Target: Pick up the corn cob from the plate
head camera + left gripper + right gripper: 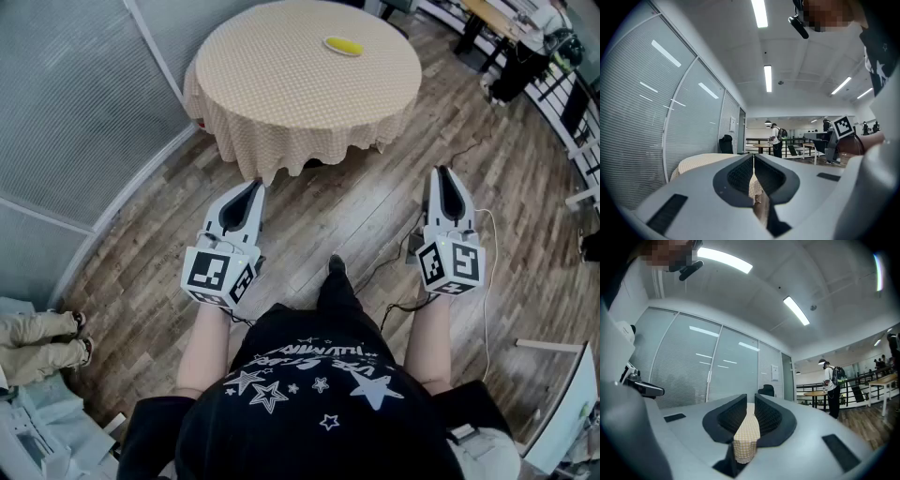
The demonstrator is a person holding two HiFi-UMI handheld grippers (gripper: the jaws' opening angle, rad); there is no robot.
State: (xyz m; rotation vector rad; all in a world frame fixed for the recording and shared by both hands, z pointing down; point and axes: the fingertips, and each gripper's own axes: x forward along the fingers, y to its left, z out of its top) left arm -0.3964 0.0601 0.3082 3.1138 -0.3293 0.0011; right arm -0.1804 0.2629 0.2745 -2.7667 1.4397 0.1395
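Observation:
The yellow corn cob (344, 45) lies on a small plate (328, 40) toward the far side of a round table (281, 84) covered with a checked cloth. Both grippers are held level over the wooden floor, well short of the table. My left gripper (257, 183) points at the table's near edge; in the left gripper view (753, 155) its tips meet with nothing between them. My right gripper (442, 171) is off to the table's right. In the right gripper view (750, 398) its jaws stand a narrow gap apart, and only the distant tablecloth (746, 427) shows through.
A glass wall with blinds (75, 112) curves along the left. Cables (394, 262) trail over the floor between the grippers. Someone's legs (42, 337) show at the left edge. Desks and chairs (525, 56) stand at the far right. A person with a backpack (776, 139) stands far off.

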